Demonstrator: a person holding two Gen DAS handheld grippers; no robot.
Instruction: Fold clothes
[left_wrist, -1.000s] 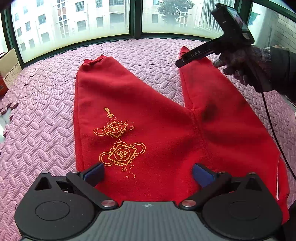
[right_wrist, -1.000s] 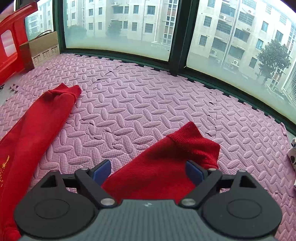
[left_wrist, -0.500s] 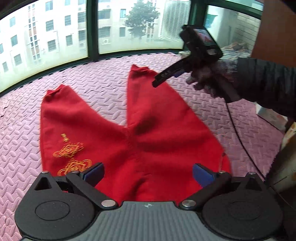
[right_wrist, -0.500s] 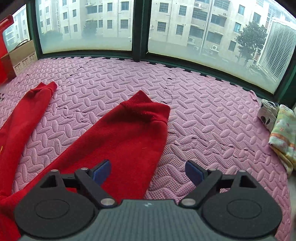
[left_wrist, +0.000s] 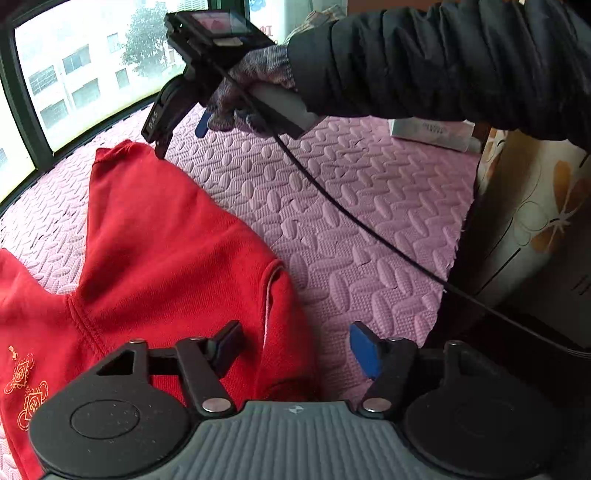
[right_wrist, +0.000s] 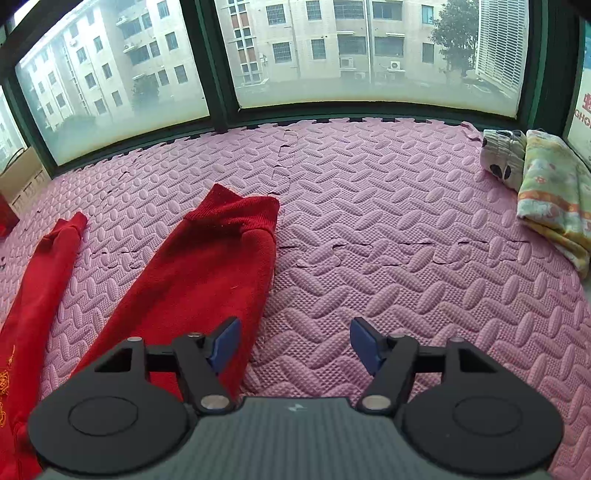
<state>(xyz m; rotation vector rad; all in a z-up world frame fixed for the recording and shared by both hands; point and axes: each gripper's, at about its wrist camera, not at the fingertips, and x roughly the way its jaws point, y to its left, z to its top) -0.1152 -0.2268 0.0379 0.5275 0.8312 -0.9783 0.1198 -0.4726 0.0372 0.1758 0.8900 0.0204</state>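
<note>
Red trousers (left_wrist: 155, 258) with gold embroidery (left_wrist: 26, 391) lie flat on the pink foam mat (left_wrist: 369, 206), legs spread toward the windows. My left gripper (left_wrist: 295, 350) is open and empty, low over the trousers' right waist corner. The right gripper (left_wrist: 173, 133), held in a gloved hand, hovers above the right leg's cuff (left_wrist: 122, 155). In the right wrist view my right gripper (right_wrist: 295, 347) is open and empty, just over the outer edge of the right leg (right_wrist: 207, 273); the left leg (right_wrist: 48, 258) lies further left.
A black cable (left_wrist: 351, 218) runs from the right gripper across the mat. Folded patterned cloths (right_wrist: 546, 192) lie at the mat's far right. A flowered cabinet (left_wrist: 535, 221) and a white box (left_wrist: 432, 129) stand on the right. Windows (right_wrist: 332, 55) border the mat's far edge.
Both grippers have swung to the right. The left one went from the middle of the waistband to the right waist corner; the right one now sits over the right leg's outer edge.
</note>
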